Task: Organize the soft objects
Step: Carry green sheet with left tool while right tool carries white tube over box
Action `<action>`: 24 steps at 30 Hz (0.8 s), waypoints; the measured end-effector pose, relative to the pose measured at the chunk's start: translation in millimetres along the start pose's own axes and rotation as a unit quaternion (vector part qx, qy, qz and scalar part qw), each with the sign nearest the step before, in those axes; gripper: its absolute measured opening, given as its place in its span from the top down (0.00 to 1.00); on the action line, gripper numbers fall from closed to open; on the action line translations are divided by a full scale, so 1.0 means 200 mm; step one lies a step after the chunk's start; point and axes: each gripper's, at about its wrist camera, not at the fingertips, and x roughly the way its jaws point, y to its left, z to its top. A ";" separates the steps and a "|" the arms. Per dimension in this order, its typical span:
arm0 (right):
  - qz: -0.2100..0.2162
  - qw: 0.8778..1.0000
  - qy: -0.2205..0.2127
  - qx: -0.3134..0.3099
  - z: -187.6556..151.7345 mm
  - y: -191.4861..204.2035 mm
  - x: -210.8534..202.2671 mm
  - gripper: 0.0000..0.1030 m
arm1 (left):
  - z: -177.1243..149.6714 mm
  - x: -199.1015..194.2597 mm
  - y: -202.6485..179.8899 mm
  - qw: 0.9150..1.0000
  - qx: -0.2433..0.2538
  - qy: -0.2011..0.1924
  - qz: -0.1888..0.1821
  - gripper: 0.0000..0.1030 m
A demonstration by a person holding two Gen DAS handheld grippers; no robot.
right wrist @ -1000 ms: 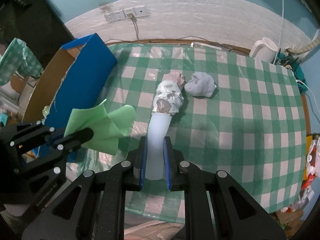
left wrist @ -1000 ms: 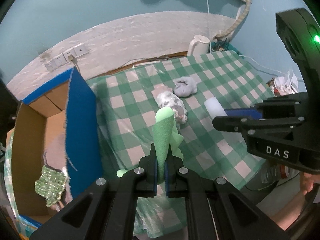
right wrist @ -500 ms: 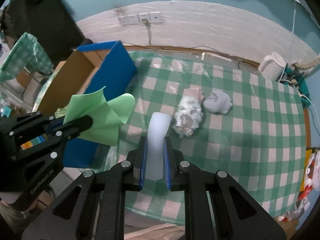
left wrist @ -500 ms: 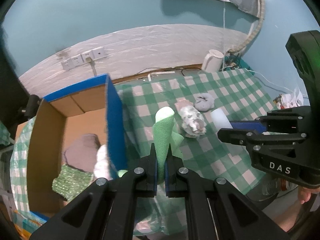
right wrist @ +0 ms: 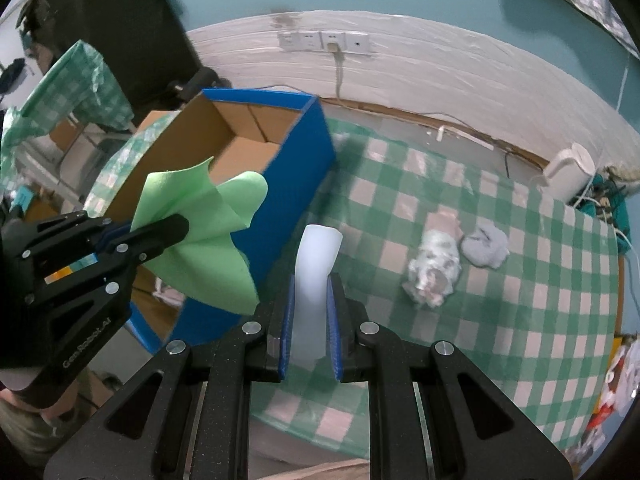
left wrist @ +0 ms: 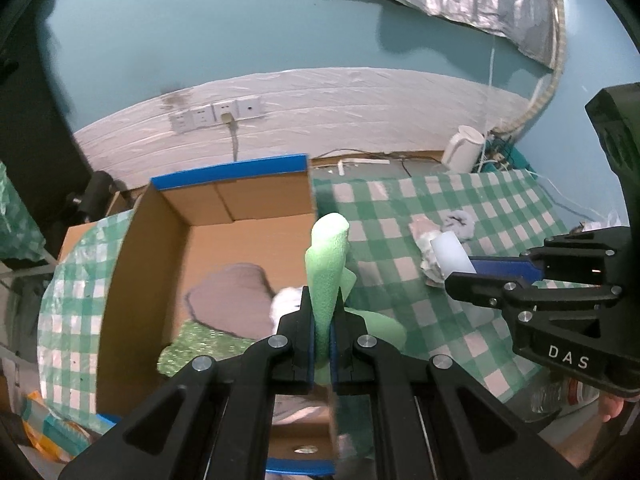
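Note:
My left gripper [left wrist: 323, 312] is shut on a light green foam sheet [left wrist: 326, 264] and hangs over the right wall of the open cardboard box [left wrist: 168, 240] with blue outside. In the right wrist view the same green foam sheet [right wrist: 200, 232] spreads from the left gripper [right wrist: 176, 226]. My right gripper [right wrist: 312, 300] is shut on a white foam roll [right wrist: 316, 260], held above the checked table beside the box [right wrist: 296, 168]. A patterned cloth bundle [right wrist: 434, 268] and a grey cloth [right wrist: 486, 246] lie on the table. In the box lie a grey-brown piece [left wrist: 232, 300], a glittery green piece [left wrist: 200, 350] and something white [left wrist: 288, 302].
The table wears a green and white checked cover [right wrist: 520, 320]. A white kettle [right wrist: 570, 174] stands at its far right corner, with cables beside it. Wall sockets [right wrist: 324, 42] sit behind the box. A second checked surface [left wrist: 72, 288] lies left of the box.
Both grippers have moved left and risen, carrying their foam pieces. The box now sits under the left gripper, and the cloth bundles have slid to the right of both views.

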 end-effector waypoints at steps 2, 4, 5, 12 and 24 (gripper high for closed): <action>0.002 1.000 0.000 -0.007 0.03 0.05 0.01 0.86 | 0.00 -0.01 0.04 1.000 -0.006 -0.003 0.004 0.95; 0.005 1.000 0.000 -0.014 0.05 0.10 0.02 0.86 | 0.00 -0.02 0.08 1.000 -0.013 -0.005 0.006 0.95; 0.006 1.000 0.000 -0.017 0.07 0.12 0.02 0.86 | -0.01 -0.02 0.11 1.000 -0.017 -0.005 0.008 0.95; 0.012 0.999 0.007 -0.038 0.13 0.26 0.08 0.86 | -0.03 -0.02 0.27 0.999 -0.046 -0.002 0.021 0.95; 0.027 0.997 0.028 -0.066 0.22 0.48 0.22 0.86 | -0.06 -0.01 0.50 0.996 -0.086 0.005 0.035 0.95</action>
